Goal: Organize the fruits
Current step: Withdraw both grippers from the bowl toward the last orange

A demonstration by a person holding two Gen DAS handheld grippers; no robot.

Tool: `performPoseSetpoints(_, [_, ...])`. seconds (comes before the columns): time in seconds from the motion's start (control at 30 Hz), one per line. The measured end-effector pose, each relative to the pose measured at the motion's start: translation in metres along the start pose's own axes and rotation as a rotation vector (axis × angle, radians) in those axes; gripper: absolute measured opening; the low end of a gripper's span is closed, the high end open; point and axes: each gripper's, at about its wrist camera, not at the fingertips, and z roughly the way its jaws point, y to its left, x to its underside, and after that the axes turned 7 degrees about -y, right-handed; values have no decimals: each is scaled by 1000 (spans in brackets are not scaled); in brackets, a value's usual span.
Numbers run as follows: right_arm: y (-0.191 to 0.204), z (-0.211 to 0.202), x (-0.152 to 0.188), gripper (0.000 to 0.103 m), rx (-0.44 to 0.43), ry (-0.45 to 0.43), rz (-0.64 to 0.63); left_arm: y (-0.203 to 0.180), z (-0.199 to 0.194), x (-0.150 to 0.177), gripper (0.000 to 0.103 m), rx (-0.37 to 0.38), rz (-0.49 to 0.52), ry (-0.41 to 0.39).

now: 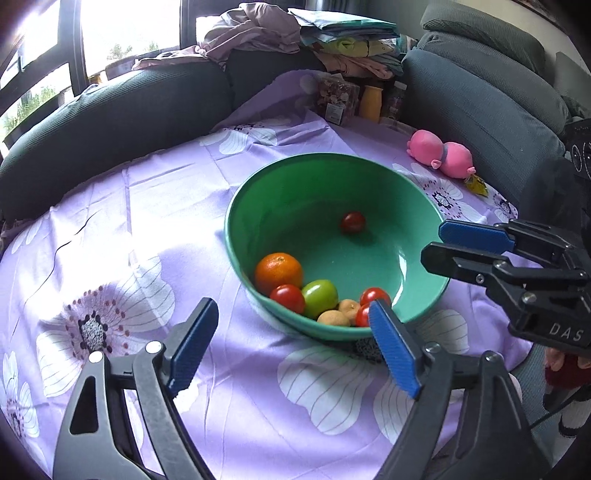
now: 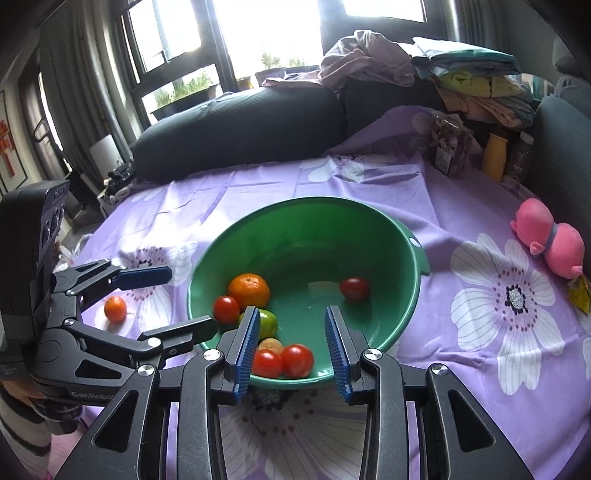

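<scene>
A green bowl (image 1: 295, 184) (image 2: 399, 243) on the purple flowered cloth holds an orange mandarin (image 1: 279, 271) (image 2: 249, 291), a green tomato (image 1: 320, 297), several red tomatoes (image 1: 353, 222) (image 2: 354, 288) and small tan fruits (image 1: 334, 317). Another small mandarin (image 2: 115, 308) lies on the cloth left of the bowl. My left gripper (image 1: 295, 314) (image 2: 177, 299) is open and empty at the bowl's near-left rim. My right gripper (image 2: 291, 317) (image 1: 439, 242) is open and empty over the bowl's near rim.
A pink plush pig (image 1: 441, 153) (image 2: 550, 240) lies to the right on the cloth. A snack bag (image 1: 338, 98), a yellow bottle (image 1: 370, 99) and a jar stand at the back. Grey sofa cushions (image 1: 129, 107) and piled laundry (image 1: 295, 33) surround the table.
</scene>
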Motion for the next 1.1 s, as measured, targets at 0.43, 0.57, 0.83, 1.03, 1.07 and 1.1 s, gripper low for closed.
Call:
performPoseSetpoints(0.43, [54, -4, 20, 51, -126, 29, -72, 53, -63, 65, 102, -192, -134, -24])
performPoseSetpoints(0.57, [85, 5, 25, 51, -176, 57, -129, 76, -78, 82, 102, -223, -204, -25])
performPoseSetpoints(0.83, [138, 25, 35, 52, -249, 120, -210, 118, -102, 104, 102, -235, -309, -62])
performPoseSetpoints(1.03, [160, 36, 37, 52, -263, 149, -255, 164, -116, 108, 102, -289, -394, -103])
performPoseSetpoints(1.07, [163, 38, 38, 52, -264, 153, -257, 170, -119, 106, 102, -285, -403, -118])
performPoseSetpoints(1.1, [165, 40, 38, 51, -266, 157, -259, 177, -122, 103, 102, -275, -412, -131])
